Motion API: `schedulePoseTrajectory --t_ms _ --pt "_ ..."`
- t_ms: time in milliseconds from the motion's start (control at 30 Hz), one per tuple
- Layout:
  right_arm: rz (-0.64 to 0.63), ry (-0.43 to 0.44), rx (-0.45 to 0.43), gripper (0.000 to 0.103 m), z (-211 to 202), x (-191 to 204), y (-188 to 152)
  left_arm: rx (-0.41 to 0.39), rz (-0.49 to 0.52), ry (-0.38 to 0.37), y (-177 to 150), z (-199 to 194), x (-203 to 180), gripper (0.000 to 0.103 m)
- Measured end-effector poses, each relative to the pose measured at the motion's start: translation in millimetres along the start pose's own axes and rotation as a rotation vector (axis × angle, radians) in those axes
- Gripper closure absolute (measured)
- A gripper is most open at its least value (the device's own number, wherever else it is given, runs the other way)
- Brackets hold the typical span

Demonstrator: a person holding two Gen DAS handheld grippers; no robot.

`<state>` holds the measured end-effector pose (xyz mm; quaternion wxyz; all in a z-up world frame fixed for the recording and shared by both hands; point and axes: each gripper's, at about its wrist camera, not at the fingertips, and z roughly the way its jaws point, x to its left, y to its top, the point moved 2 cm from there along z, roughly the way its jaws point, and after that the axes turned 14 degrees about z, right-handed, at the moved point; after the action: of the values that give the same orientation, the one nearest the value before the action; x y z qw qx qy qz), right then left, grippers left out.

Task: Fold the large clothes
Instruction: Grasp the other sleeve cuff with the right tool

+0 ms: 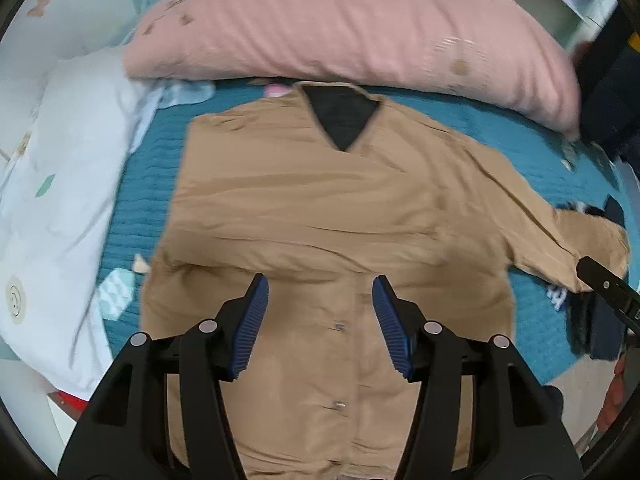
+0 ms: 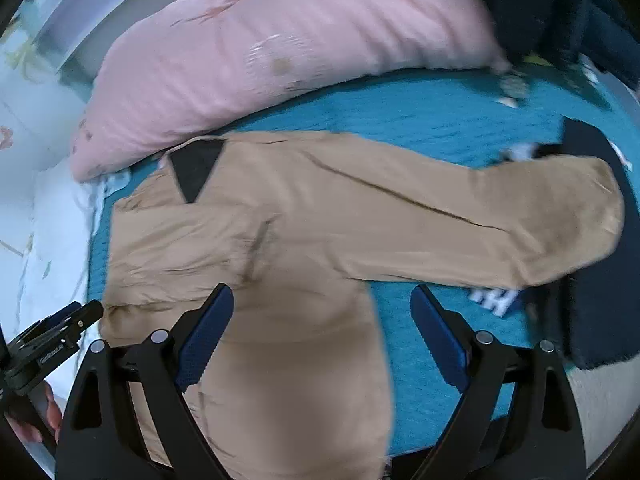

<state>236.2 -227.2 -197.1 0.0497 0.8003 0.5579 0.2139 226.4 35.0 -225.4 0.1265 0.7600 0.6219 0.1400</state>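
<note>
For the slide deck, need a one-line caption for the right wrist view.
Open right gripper above a tan jacket lying flat on a teal bedspread, one sleeve stretched out, pink pillow behind.

A tan button-front coat (image 2: 280, 240) lies flat on a teal knitted blanket (image 2: 420, 108), one sleeve stretched sideways toward dark clothing (image 2: 592, 280). The right gripper (image 2: 322, 294) hovers above, jaws wide, empty. A pink quilted pillow (image 2: 260, 60) lies beyond.

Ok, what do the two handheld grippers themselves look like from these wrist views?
Both match: the left gripper and right gripper have black angular plastic frames with silver round pivot pins, and two fingers faced with blue ribbed pads. Seen from the right view, the left gripper's black body carries small white lettering, too blurred to read. No cables or sleeves show.
</note>
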Motion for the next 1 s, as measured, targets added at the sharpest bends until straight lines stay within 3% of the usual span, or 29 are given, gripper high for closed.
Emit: schedulePoseTrajectory --t_ms 333,700,1000 --pt "0.198 -0.054 -0.063 0.016 -33.2 -120.9 30.7 0.002 0.089 -0.07 38.5 10.2 -93.4 0.047" --pt "0.386 -0.138 -0.131 0.016 -34.3 -222.4 83.9 0.052 0.089 -0.167 92.6 60.8 -146.7 0.049" --pt "0.414 -0.151 -0.095 0.016 6.1 -249.3 110.3 0.15 0.076 -0.231 120.1 127.7 -176.2 0.09"
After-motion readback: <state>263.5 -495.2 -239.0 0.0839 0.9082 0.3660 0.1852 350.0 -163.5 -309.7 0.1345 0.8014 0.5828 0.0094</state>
